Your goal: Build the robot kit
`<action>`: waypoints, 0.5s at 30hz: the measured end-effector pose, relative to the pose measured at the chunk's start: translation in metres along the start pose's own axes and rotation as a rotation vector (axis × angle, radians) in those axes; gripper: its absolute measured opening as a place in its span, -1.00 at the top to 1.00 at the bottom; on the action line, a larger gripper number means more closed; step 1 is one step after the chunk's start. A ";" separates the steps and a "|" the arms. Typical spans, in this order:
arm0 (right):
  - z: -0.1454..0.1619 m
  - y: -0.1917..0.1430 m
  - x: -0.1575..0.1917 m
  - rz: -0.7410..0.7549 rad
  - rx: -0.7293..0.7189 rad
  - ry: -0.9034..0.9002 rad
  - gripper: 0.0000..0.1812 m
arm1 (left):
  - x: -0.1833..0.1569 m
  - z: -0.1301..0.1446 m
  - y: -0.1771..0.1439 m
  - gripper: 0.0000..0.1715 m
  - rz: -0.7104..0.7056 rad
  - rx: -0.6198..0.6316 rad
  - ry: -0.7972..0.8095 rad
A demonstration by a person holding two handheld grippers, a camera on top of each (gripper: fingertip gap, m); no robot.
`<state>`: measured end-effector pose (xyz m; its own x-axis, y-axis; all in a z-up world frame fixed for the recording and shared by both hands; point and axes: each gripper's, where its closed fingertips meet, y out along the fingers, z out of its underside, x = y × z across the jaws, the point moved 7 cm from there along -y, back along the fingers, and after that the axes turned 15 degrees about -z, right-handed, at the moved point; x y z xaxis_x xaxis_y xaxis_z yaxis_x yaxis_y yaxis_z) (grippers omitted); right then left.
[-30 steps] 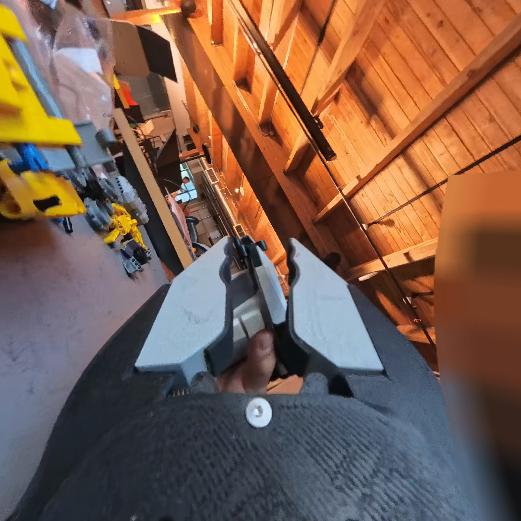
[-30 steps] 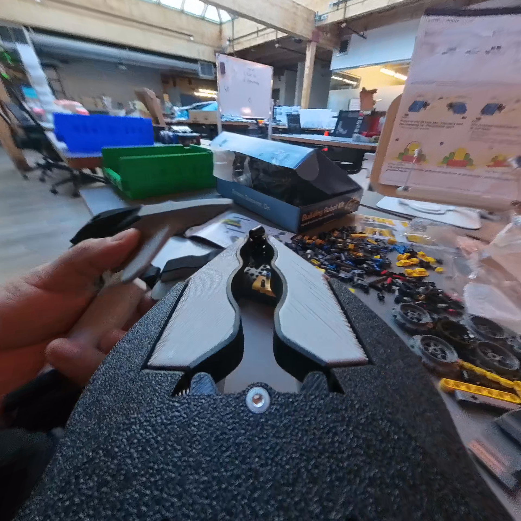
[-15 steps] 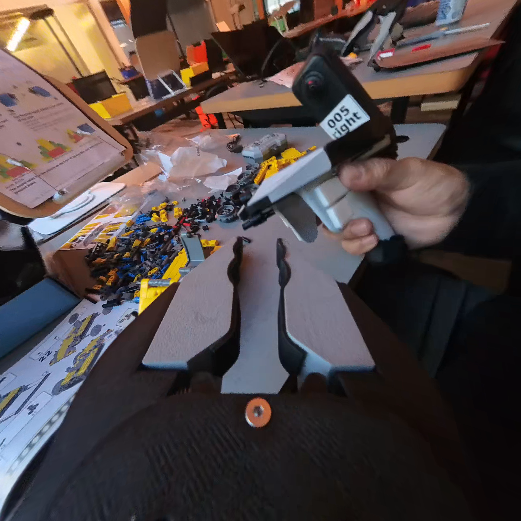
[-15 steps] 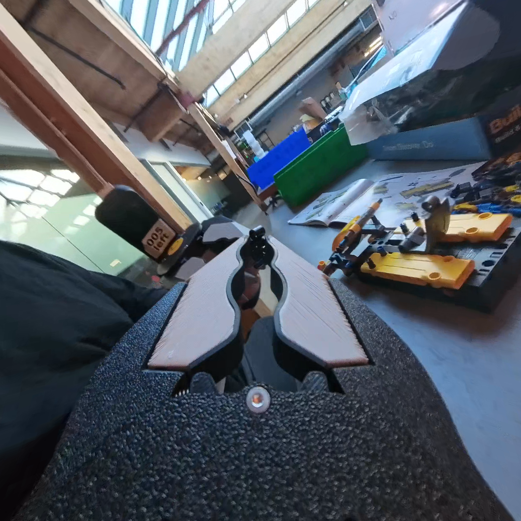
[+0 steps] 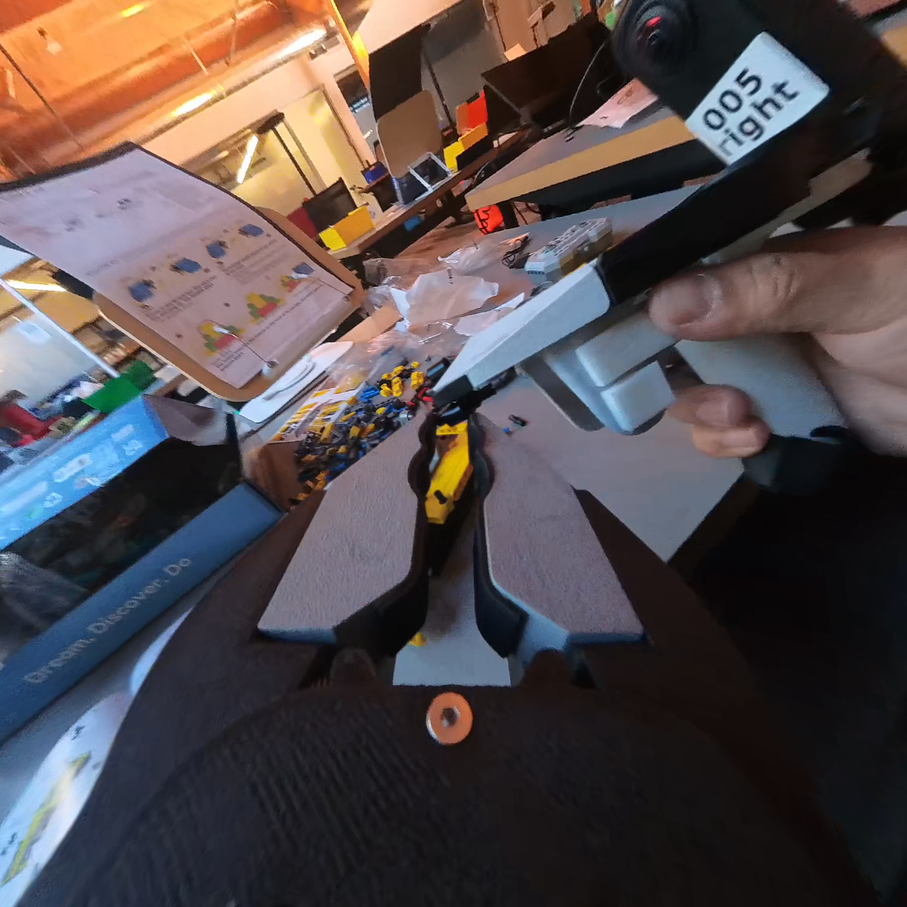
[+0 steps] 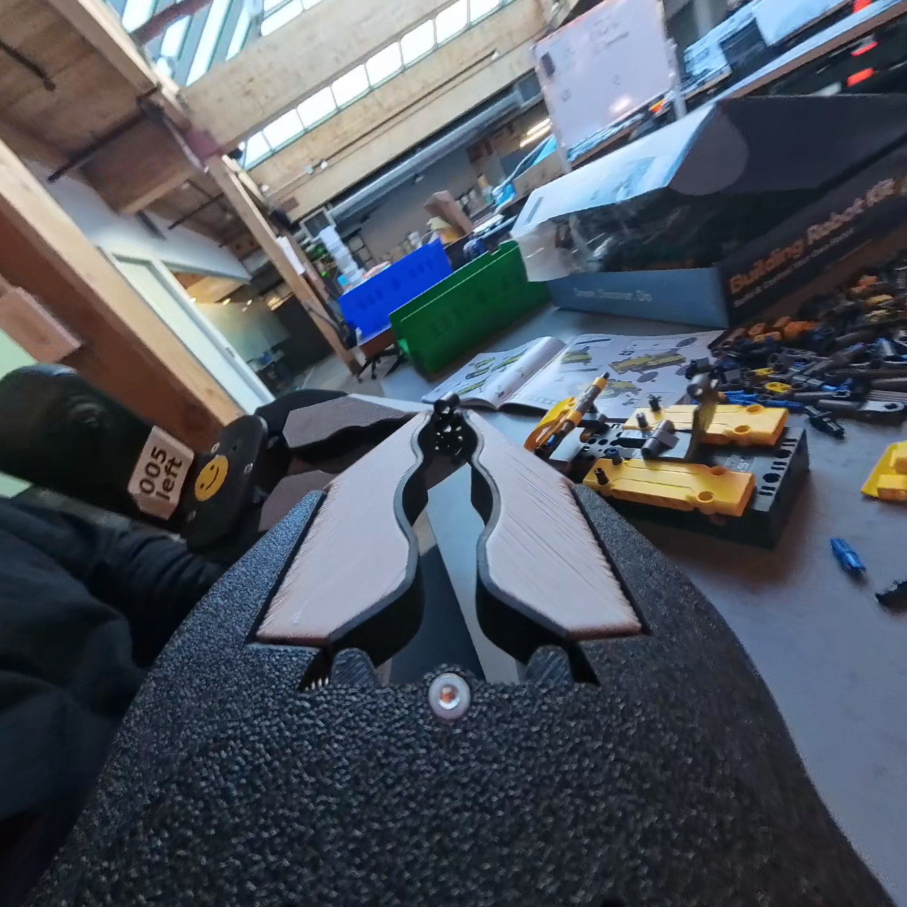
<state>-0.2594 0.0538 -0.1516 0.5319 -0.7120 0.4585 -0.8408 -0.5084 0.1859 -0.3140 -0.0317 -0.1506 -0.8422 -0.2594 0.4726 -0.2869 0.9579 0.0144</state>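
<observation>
The right gripper (image 6: 449, 424) pinches a small black connector piece (image 6: 447, 432) between its tips, above the grey table (image 6: 736, 603). The left gripper (image 5: 449, 427) has a narrow gap between its fingers; a yellow part shows through it, but I cannot tell if it is held. In the left wrist view the right gripper's tip is just beside the left one's tips, and a hand (image 5: 805, 338) holds its grey handle. Each gripper carries a white label with printed characters, and the left one a yellow smiley sticker (image 6: 211, 477). A blue box (image 6: 687, 275) with printed writing on its sides stands behind an open instruction booklet (image 6: 564, 365). A black and yellow assembly (image 6: 687, 461) lies near the loose pieces (image 6: 824, 353).
</observation>
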 end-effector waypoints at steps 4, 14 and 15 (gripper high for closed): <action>0.003 -0.005 0.001 0.031 -0.080 0.023 0.90 | -0.005 -0.001 0.002 0.90 -0.055 -0.031 0.112; 0.003 -0.009 0.002 0.023 -0.105 -0.026 0.91 | -0.006 -0.003 0.001 0.98 -0.035 -0.030 0.044; 0.003 -0.009 0.002 0.023 -0.111 -0.038 0.91 | -0.006 -0.003 0.001 0.96 -0.018 -0.023 0.007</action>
<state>-0.2500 0.0552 -0.1550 0.5136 -0.7417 0.4314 -0.8579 -0.4362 0.2714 -0.3079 -0.0291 -0.1506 -0.8336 -0.2760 0.4784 -0.2915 0.9556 0.0435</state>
